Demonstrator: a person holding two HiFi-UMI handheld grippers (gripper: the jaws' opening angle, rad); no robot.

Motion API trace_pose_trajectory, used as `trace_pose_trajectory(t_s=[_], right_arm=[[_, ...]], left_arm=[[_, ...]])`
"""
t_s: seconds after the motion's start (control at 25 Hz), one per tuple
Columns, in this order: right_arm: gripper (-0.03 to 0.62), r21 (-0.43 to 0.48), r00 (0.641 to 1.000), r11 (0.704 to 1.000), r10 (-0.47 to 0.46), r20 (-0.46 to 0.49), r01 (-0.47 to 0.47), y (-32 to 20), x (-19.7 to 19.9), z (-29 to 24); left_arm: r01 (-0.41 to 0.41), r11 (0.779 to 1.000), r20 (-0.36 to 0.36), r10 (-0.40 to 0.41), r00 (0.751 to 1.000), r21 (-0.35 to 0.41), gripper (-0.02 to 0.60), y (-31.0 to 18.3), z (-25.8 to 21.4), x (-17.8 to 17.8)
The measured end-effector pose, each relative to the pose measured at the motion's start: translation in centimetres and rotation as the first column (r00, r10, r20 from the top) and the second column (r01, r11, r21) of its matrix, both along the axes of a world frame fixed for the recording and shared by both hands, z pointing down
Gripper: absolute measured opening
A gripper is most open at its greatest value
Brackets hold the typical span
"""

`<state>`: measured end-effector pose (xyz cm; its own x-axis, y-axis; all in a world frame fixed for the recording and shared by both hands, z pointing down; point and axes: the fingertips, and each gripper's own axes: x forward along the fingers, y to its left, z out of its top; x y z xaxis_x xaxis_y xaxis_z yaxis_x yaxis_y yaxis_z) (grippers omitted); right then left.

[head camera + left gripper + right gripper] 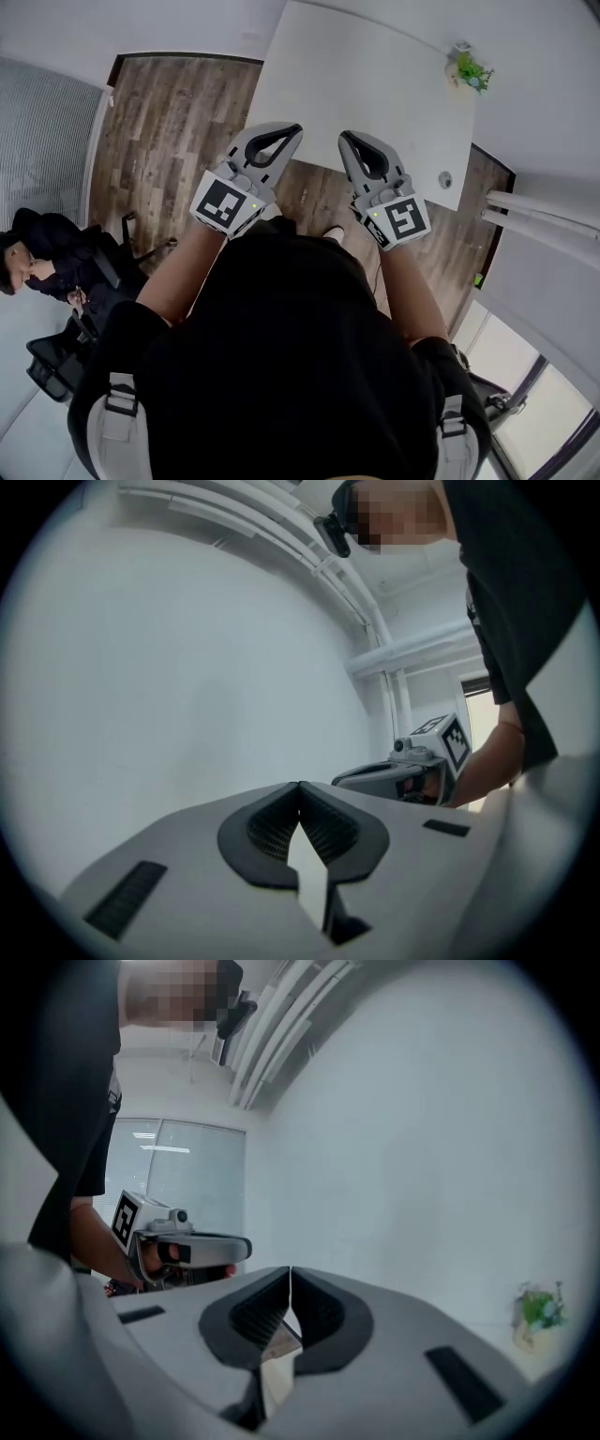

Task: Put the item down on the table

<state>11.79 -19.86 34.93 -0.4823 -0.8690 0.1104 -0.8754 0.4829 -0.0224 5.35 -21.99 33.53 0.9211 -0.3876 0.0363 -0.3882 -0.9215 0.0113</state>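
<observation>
Black shirt (281,356) nearest; left gripper (294,129), right gripper (344,138) side by side, pointing toward table (375,75); fingers (323,1312) together, empty.

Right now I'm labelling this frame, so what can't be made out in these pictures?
Item to put down: in no view; left gripper and right gripper are shut on nothing.
Round thing on the table: head view, too small to identify.
Plant: tiny in head view, blurred near the right gripper view's edge.
</observation>
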Motion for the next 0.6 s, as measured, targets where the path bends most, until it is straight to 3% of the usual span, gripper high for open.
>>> trace_pose_trajectory(t_s=[0.36,0.6], right_arm=[[0.003,0.087,0.999,0.996,-0.010,0.037,0.007,3.4,2.2,-4.7],[0.003,0.134,0.997,0.989,-0.063,0.052,0.056,5.2,1.9,-7.0]], left_arm=[[-0.013,0.999,-0.020,0.014,1.000,0.043,-0.006,3.8,-3.6,3.4],[0.009,0.999,-0.022,-0.008,1.000,0.047,-0.005,5.4,-4.6,4.0]])
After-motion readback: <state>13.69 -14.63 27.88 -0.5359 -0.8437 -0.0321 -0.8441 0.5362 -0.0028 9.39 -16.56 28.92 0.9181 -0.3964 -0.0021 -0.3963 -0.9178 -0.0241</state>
